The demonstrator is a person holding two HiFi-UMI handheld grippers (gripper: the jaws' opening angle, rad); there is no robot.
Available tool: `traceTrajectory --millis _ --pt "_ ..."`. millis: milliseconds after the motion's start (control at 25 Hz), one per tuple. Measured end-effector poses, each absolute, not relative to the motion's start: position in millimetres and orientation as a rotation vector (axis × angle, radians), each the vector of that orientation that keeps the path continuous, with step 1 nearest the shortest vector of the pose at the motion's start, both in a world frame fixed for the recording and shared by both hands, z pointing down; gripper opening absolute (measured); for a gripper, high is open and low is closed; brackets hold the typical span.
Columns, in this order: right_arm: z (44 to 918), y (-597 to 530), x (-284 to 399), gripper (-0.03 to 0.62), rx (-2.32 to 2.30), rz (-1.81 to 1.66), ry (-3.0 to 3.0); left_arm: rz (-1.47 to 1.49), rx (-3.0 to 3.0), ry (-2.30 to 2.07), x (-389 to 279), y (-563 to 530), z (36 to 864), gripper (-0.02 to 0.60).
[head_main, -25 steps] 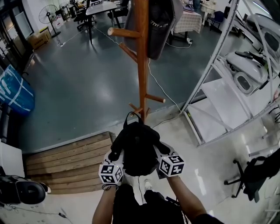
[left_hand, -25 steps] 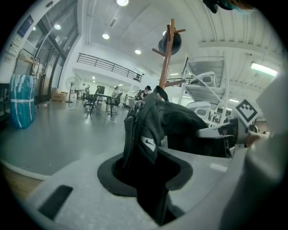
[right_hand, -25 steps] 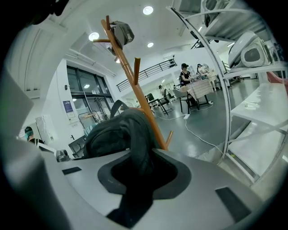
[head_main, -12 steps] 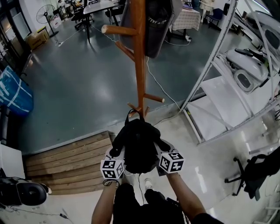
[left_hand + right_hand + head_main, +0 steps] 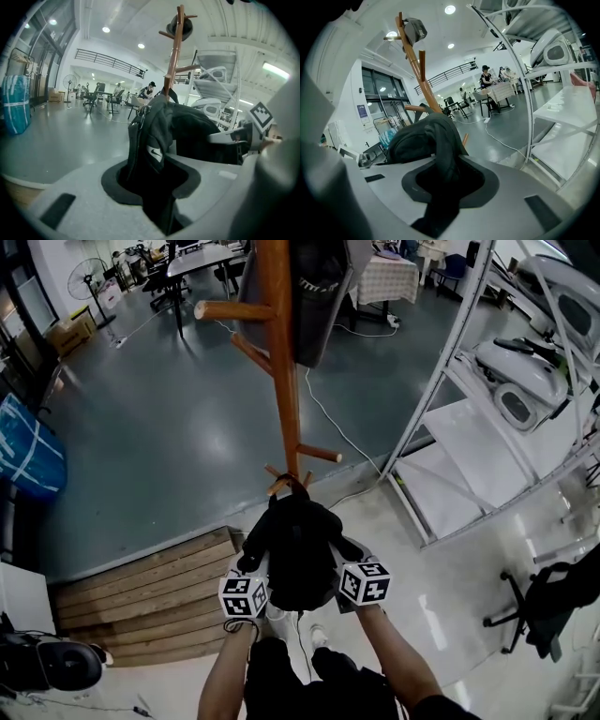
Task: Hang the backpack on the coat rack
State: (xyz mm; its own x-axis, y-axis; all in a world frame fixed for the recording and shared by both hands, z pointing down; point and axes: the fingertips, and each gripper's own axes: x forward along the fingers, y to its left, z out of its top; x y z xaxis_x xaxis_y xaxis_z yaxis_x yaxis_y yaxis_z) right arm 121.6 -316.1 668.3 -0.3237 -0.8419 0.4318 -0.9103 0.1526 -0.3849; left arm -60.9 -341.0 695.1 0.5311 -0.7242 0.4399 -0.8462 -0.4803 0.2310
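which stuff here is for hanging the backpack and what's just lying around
In use: backpack, coat rack, left gripper, right gripper.
Just around: blue bag, wooden platform, metal shelving, office chair, floor fan.

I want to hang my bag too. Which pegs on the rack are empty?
The long peg sticking out left near the top is bare, and so is the short low peg on the right. Top right is crowded: a dark item hangs there.

backpack (image 5: pixel 298 554): matt black cloth | rack (image 5: pixel 284 381): smooth varnished wood | floor (image 5: pixel 159 427): glossy grey | planks (image 5: pixel 150 582): rough wood | shelf (image 5: pixel 464 432): white metal
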Motion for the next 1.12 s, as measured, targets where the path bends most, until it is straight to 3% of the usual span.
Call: traceTrajectory --millis 1120 --pt "706.6 -356.0 134.0 0.091 1.786 0.819 -2.202 0.433 2.256 -1.325 -56.2 -387.9 734.8 0.130"
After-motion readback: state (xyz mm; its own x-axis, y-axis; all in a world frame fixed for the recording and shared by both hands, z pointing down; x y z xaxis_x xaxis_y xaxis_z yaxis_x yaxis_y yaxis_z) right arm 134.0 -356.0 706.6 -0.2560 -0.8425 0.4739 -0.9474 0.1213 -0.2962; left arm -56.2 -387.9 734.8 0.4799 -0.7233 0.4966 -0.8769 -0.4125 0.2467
